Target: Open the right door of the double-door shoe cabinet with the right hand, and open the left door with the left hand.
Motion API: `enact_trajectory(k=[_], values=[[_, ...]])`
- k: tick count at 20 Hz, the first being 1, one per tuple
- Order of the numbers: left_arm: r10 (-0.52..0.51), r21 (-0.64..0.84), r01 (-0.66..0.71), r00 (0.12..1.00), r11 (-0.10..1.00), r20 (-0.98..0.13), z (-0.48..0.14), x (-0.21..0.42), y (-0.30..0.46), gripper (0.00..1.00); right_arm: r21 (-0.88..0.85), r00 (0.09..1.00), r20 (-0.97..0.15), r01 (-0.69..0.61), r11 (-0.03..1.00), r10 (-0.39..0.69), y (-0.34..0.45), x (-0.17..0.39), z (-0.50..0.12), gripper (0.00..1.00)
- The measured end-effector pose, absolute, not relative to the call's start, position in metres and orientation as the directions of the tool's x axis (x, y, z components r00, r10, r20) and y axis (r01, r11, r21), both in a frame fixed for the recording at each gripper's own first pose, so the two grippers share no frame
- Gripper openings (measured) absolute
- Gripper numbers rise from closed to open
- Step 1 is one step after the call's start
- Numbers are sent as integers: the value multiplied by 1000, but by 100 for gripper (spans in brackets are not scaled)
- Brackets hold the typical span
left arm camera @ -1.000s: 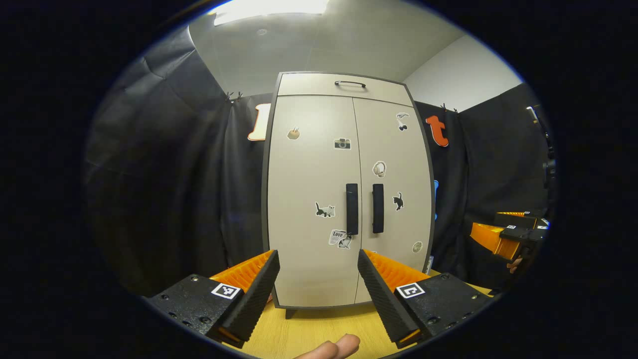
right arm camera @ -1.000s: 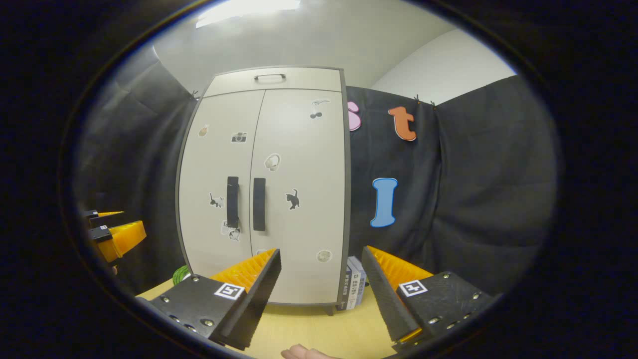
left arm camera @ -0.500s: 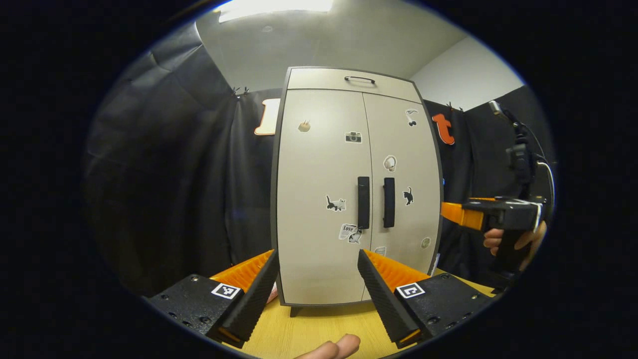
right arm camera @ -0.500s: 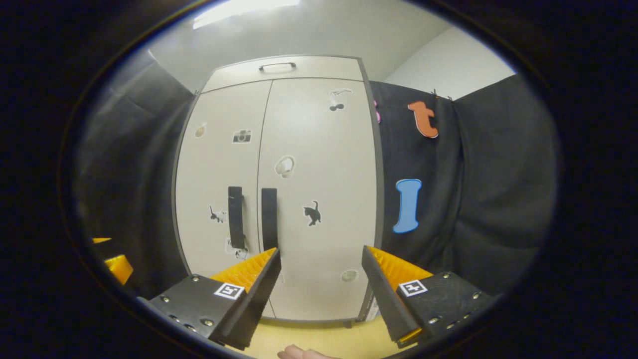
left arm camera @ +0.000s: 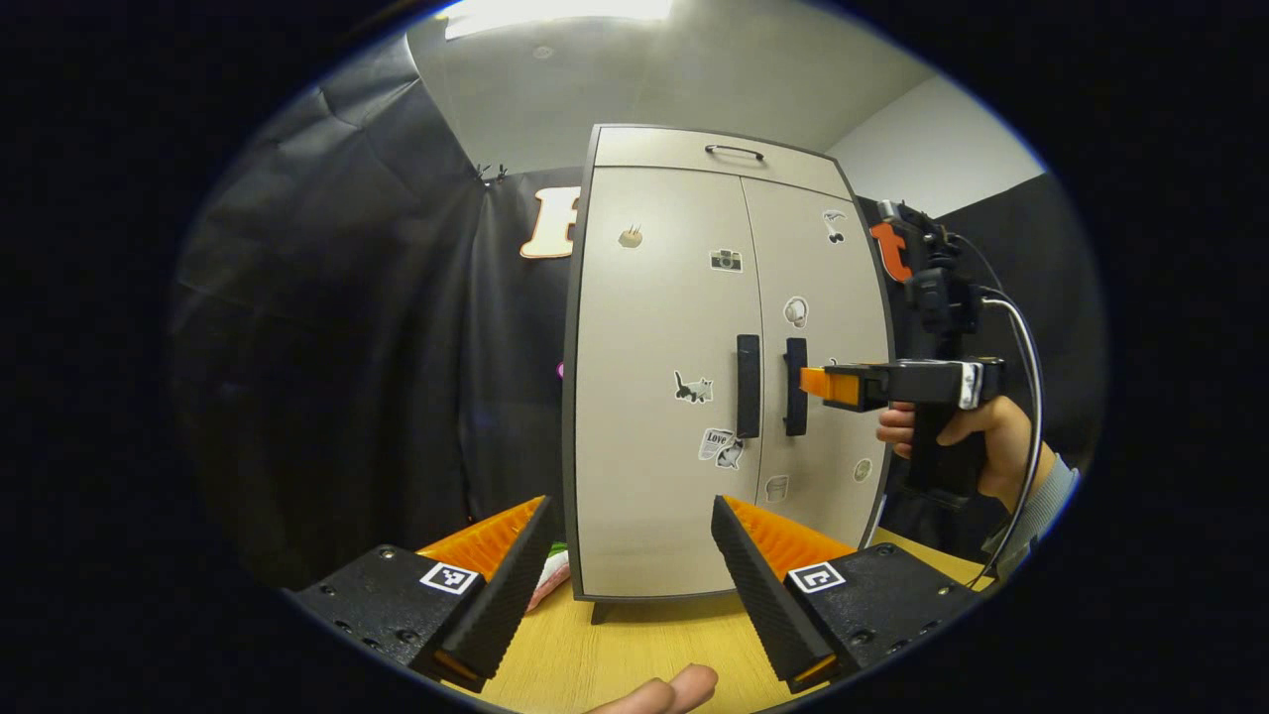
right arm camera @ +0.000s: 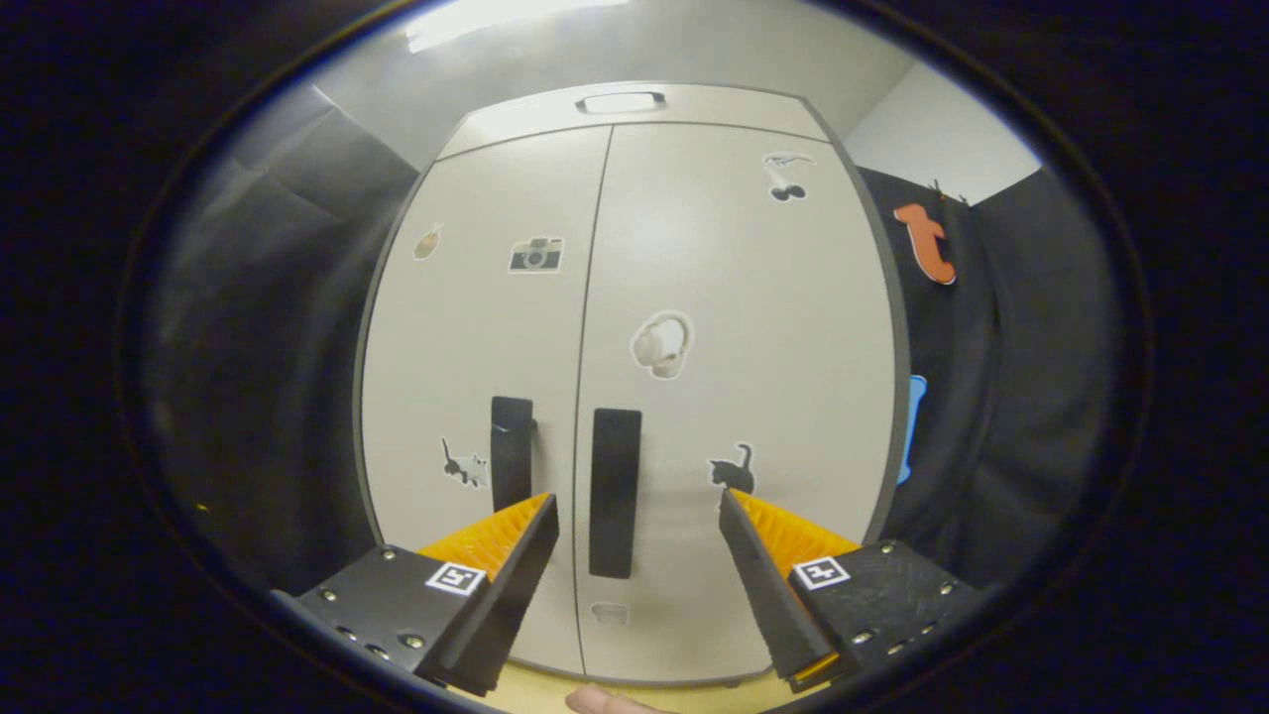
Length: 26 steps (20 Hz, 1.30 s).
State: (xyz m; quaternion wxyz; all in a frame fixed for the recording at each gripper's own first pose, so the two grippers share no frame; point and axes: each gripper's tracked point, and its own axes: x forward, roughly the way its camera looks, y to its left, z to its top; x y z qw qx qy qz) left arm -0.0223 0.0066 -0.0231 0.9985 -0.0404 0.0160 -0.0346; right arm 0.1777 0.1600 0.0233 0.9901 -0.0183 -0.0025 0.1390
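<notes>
Beige double-door shoe cabinet (right arm camera: 634, 377) stands on wooden table (left arm camera: 595, 664), doors closed. My right gripper (right arm camera: 639, 555) has closed in on right door's black handle (right arm camera: 615, 491), jaws wide, empty; left gripper (left arm camera: 630, 555) open too, well back.

Wooden table with the shoe cabinet standing on it

I see a light wooden table (left arm camera: 595, 659) running under the left gripper view, and on it stands the pale double-door shoe cabinet (left arm camera: 659, 446), both doors closed, raised on a short dark foot (left arm camera: 598, 610) near its left front corner. Just left of the cabinet base, something pink and white (left arm camera: 548, 580) lies on the wood with a bit of green behind it; I cannot tell what either is. In the right gripper view I catch a thin strip of the same table (right arm camera: 535, 694) below the cabinet (right arm camera: 753, 327)
</notes>
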Motion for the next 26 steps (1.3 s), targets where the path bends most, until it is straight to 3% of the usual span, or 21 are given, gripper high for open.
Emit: enact_trajectory(k=[7,11,13,17,18,20,26], values=[[-85,-74,82,996,994,-32,-35,-27,13,96,-74,981,-42,-192,978,190,173,220,12,96],[-96,-80,93,995,992,-39,-43,-27,19,98,18,987,-73,-145,989,146,171,234,5,77],[-89,-74,85,995,994,-52,-49,-24,21,98,61,986,-68,-147,987,152,174,237,7,58],[-74,-84,68,995,994,-67,-56,-20,28,98,21,975,-78,-205,979,206,183,227,4,57],[-71,-85,65,995,994,-67,-57,-20,29,98,11,977,-79,-200,980,200,182,224,6,30],[-65,-76,60,995,995,-70,-56,-19,28,98,28,973,-106,-202,979,204,183,230,2,14],[-34,-52,31,997,998,-71,-50,-22,30,98,38,969,-115,-215,976,218,183,226,1,14]])
